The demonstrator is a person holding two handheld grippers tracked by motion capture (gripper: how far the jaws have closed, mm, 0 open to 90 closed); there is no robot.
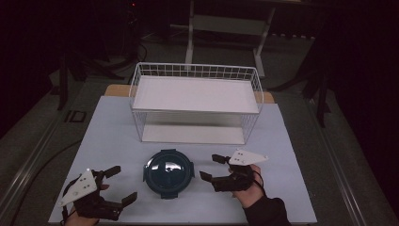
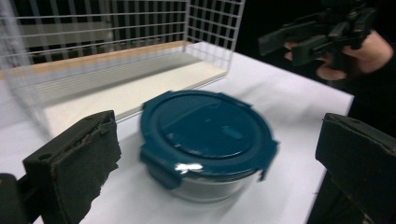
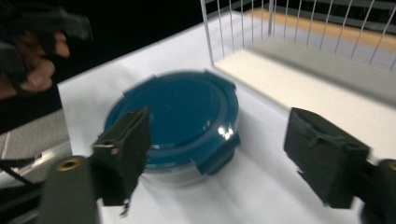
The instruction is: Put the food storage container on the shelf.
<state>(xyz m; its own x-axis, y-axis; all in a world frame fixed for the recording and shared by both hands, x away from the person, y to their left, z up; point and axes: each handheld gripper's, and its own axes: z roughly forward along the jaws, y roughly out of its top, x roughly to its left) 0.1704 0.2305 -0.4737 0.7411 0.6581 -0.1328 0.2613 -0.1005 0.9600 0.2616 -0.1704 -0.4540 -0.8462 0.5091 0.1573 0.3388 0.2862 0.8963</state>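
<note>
Item: round container [image 1: 169,173] with dark blue clip-on lid, on the white worktop [image 1: 113,132], near centre, in front of the two-tier wire rack [image 1: 195,101].

Left gripper [image 1: 120,184]: jaws wide open, empty, just left of the container.

Right gripper [image 1: 210,167]: jaws wide open, empty, just right of it.

Step, as judged: approach, container untouched. Next: close in from both sides and grip the rim.

The glossy blue plastic lid [image 2: 205,133] caps a clear glass-like container [image 2: 210,186] near the white wire basket [image 1: 195,70]
</note>
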